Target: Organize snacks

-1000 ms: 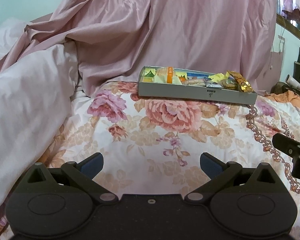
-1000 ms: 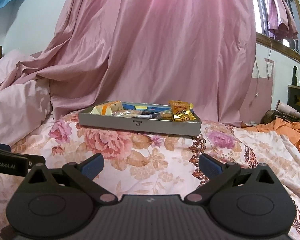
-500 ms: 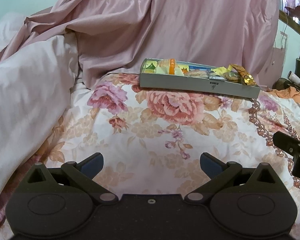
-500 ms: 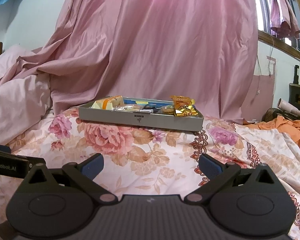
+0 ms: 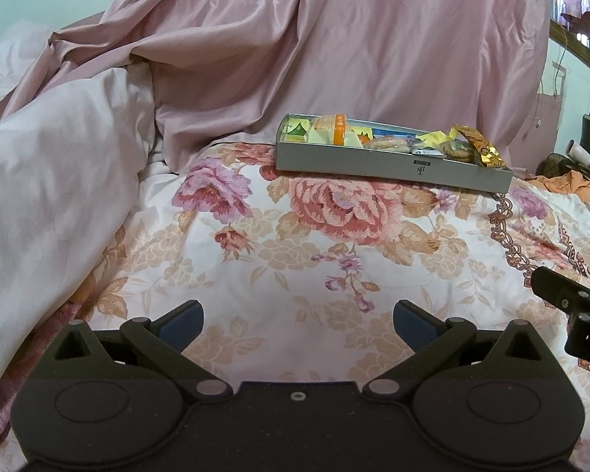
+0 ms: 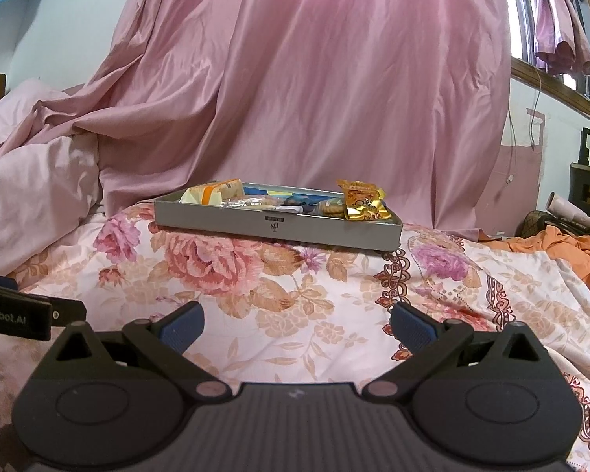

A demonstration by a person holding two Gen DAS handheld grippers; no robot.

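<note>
A shallow grey tray point(image 5: 393, 165) point(image 6: 279, 230) rests on the flowered bedspread, far ahead of both grippers. Several wrapped snacks lie in it: a yellow-and-orange pack point(image 5: 330, 133) point(image 6: 212, 192) at its left end and a gold-orange packet point(image 5: 478, 149) point(image 6: 362, 204) sticking up at its right end. My left gripper point(image 5: 297, 320) is open with nothing between its blue pads. My right gripper point(image 6: 297, 324) is open and empty too. Each gripper's side shows at the edge of the other's view.
A pink curtain point(image 6: 334, 78) hangs behind the tray. A pale pink duvet point(image 5: 51, 181) is heaped at the left. Orange cloth point(image 6: 570, 251) lies at the right by dark furniture. The flowered bedspread point(image 5: 295, 259) stretches between the grippers and the tray.
Both views have tipped slightly downward and drawn back, so the tray sits higher and smaller in the frame. Both grippers stay open and empty.
</note>
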